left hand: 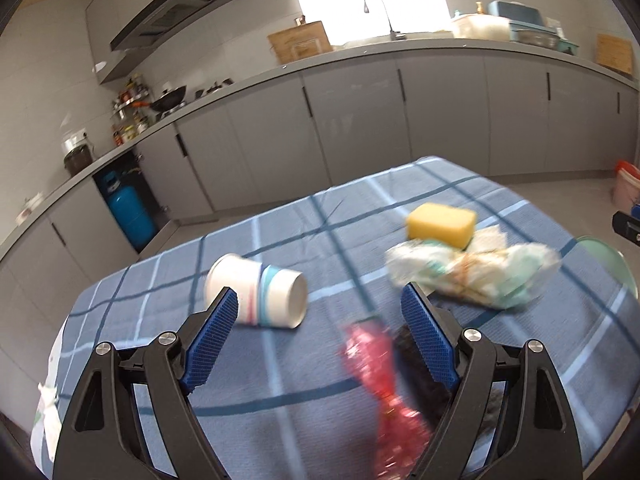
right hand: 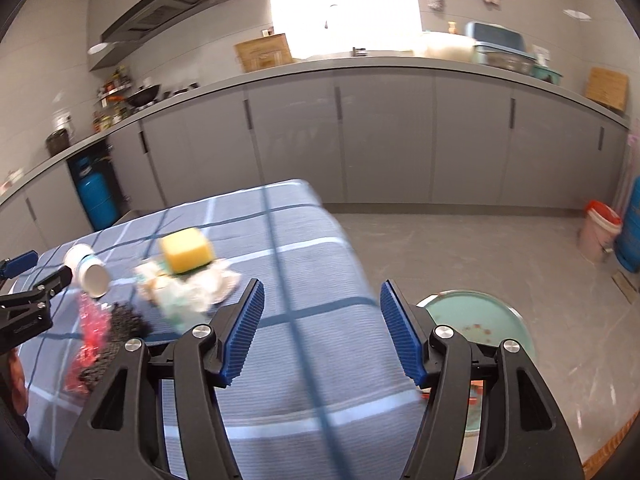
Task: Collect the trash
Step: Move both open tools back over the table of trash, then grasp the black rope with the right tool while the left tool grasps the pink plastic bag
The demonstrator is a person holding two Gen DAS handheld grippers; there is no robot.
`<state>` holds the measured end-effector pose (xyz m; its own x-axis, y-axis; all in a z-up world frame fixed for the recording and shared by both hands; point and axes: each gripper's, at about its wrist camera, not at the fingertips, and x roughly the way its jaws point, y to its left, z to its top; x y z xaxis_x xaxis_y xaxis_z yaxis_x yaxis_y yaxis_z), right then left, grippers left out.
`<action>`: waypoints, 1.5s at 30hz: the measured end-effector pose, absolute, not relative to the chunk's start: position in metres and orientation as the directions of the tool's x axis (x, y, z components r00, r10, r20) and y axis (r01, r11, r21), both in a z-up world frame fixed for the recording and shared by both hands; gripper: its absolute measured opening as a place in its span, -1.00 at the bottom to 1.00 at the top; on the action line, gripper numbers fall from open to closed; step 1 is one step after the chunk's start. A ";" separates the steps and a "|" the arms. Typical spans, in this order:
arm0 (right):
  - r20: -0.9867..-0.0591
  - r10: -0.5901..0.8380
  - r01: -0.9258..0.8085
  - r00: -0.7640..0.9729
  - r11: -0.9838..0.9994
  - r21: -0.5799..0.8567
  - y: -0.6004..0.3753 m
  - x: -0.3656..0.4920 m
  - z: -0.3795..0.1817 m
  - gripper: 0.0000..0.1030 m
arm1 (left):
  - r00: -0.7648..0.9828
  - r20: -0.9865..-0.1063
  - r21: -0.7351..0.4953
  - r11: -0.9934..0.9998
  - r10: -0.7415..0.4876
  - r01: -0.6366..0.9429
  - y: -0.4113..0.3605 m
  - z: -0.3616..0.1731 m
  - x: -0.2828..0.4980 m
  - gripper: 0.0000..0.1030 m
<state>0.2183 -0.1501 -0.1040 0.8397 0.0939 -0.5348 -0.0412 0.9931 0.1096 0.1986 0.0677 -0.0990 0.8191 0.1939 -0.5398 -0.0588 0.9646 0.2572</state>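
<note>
Both hand-held grippers are empty right now. The left hand-held gripper (left hand: 316, 336) has its jaws spread wide with nothing pinched; a red crinkly wrapper (left hand: 384, 380) and something dark and crumpled (left hand: 420, 380) lie on the cloth under its right finger, but the pads aren't pressing on either. The right hand-held gripper (right hand: 320, 332) is also apart, hanging over bare blue checked cloth near the right edge of the counter (right hand: 304, 240).

Moving outward — just ahead of the left one, a paper cup (left hand: 260, 292) lies tipped on its side. Further right there's a crumpled wad of tissue and plastic wrap (left hand: 472, 272), with a yellow sponge (left hand: 440, 220) touching its far side. It's all bunched in the middle of the counter, well in from the far edge.

Off the right edge, down on the floor, there's a pale green round bin (right hand: 480, 316) with a few bits in the bottom — can't make out what they are.

So my read: barely started. All the visible trash is still on the counter, nothing's gripped, and every piece has yet to be carried over.
</note>
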 end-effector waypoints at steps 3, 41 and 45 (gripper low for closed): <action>-0.542 0.132 -0.090 0.830 0.991 0.103 -0.125 0.218 -0.105 0.21 | 0.801 -0.559 0.255 0.963 0.215 -0.081 0.087 -0.109 0.191 0.64; -0.563 0.363 -0.389 0.743 0.918 0.078 -0.015 0.186 -0.120 -0.74 | 0.762 -0.613 0.191 0.975 0.209 -0.114 0.106 -0.120 0.160 0.79; -0.543 0.345 -0.359 0.766 0.930 0.084 -0.027 0.184 -0.116 -0.74 | 0.761 -0.622 0.203 0.977 0.183 -0.069 0.084 -0.125 0.166 0.79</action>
<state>0.1836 -0.0267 -0.1159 0.7656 0.3450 -0.5429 -0.3590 0.9295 0.0844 0.1665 0.0836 -0.1254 0.7612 0.1833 -0.6221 -0.0692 0.9767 0.2031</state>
